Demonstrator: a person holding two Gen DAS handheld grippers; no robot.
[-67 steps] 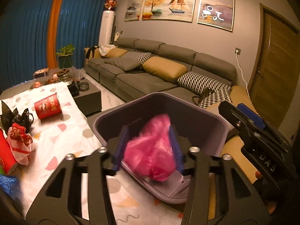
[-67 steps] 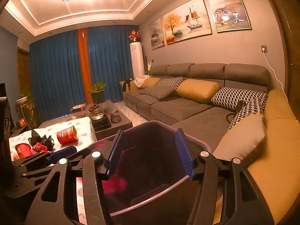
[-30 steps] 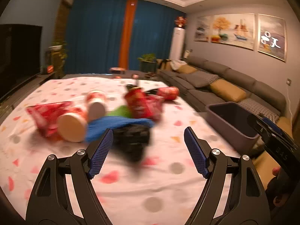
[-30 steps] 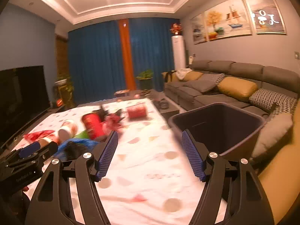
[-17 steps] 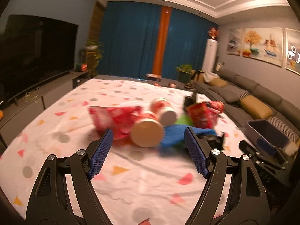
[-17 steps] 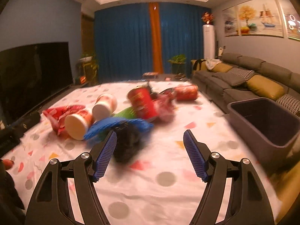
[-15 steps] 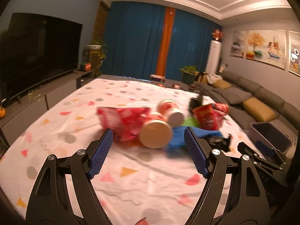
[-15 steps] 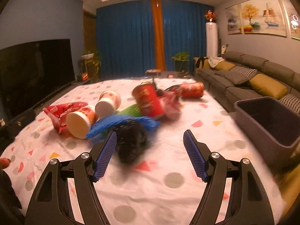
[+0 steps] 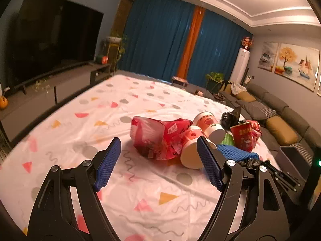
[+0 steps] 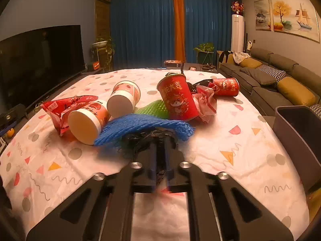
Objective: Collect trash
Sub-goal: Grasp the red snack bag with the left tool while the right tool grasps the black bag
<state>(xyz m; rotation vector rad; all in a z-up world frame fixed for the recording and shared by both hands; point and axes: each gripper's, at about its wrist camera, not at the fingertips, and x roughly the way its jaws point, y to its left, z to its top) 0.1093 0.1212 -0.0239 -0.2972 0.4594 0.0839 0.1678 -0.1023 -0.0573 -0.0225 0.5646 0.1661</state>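
Left tongs [image 9: 159,161] gape wide over the tabletop [image 9: 124,98], nothing between them. Ahead, left to right: crinkly red foil bag [image 9: 158,138], two toppled paper cups [image 9: 191,146], blue foam net [image 10: 140,126]. Right tongs [image 10: 160,158] just snapped closed on a crumpled black plastic bag [image 10: 140,140] beside that net. Grey bin [image 10: 299,132] far right.

Left hand-held gripper [image 9: 159,165] pads spread wide, right hand-held gripper [image 10: 160,160] pads just clamped together
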